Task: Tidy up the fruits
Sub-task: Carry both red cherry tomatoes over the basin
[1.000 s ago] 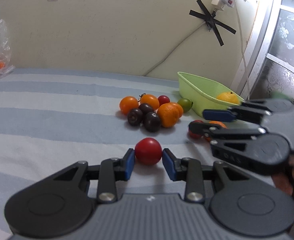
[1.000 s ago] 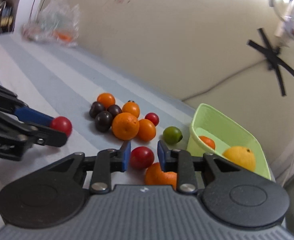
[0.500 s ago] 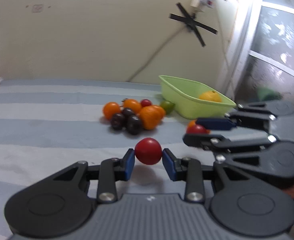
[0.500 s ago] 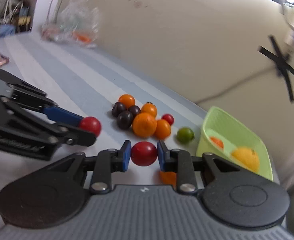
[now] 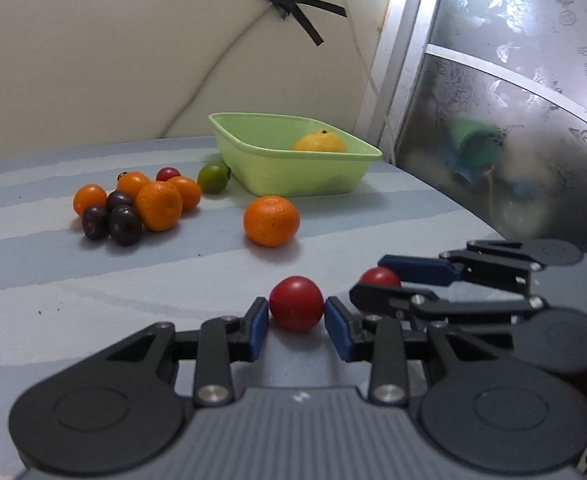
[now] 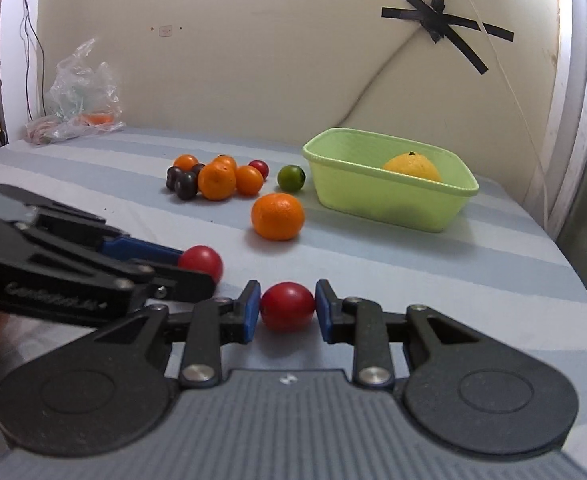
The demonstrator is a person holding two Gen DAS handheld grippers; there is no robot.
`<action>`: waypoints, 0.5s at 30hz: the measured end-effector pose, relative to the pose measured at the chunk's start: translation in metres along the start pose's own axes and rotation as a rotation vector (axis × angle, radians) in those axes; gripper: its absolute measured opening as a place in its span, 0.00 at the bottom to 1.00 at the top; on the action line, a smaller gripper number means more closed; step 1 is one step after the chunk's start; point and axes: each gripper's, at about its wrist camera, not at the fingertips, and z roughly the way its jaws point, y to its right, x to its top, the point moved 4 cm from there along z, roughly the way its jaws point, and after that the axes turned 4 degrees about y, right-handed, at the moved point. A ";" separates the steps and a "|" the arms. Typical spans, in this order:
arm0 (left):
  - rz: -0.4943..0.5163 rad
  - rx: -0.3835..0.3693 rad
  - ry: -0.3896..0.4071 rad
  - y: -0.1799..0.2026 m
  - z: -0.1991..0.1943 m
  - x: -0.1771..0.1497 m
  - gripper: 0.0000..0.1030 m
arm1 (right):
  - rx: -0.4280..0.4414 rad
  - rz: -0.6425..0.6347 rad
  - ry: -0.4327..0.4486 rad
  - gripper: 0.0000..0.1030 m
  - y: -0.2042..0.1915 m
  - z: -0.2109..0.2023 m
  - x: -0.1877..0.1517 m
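Above the striped table [image 6: 473,264], past the green basin [image 6: 389,196], two red fruits are being carried — one pinched in the left gripper [image 5: 296,318], one in the right gripper [image 6: 287,307], whose jaws are opening slightly — best kept level and released low.

Background stuff: a crumpled clear plastic bag [image 6: 79,98] sits at the far left end of the striped blue-and-white tablecloth [image 6: 433,264], right up against the cream wall [image 6: 253,60]. There's a black tape cross [image 6: 441,26] stuck on that wall with a white cable [image 6: 505,80] hanging down past it. Frosted patterned glass panel [image 5: 533,80] off to the right.
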 end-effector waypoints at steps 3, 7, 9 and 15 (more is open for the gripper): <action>0.013 0.017 0.002 0.002 0.001 0.004 0.32 | -0.005 -0.008 -0.001 0.32 -0.002 0.002 -0.002; 0.025 0.031 -0.012 0.004 0.007 0.006 0.33 | 0.016 0.010 -0.011 0.32 0.004 0.001 -0.008; 0.030 0.037 -0.019 0.005 0.011 0.007 0.33 | 0.021 0.021 -0.012 0.32 0.005 0.000 -0.009; 0.033 0.041 -0.023 0.003 0.021 0.011 0.31 | 0.035 0.038 -0.016 0.37 0.010 -0.004 -0.012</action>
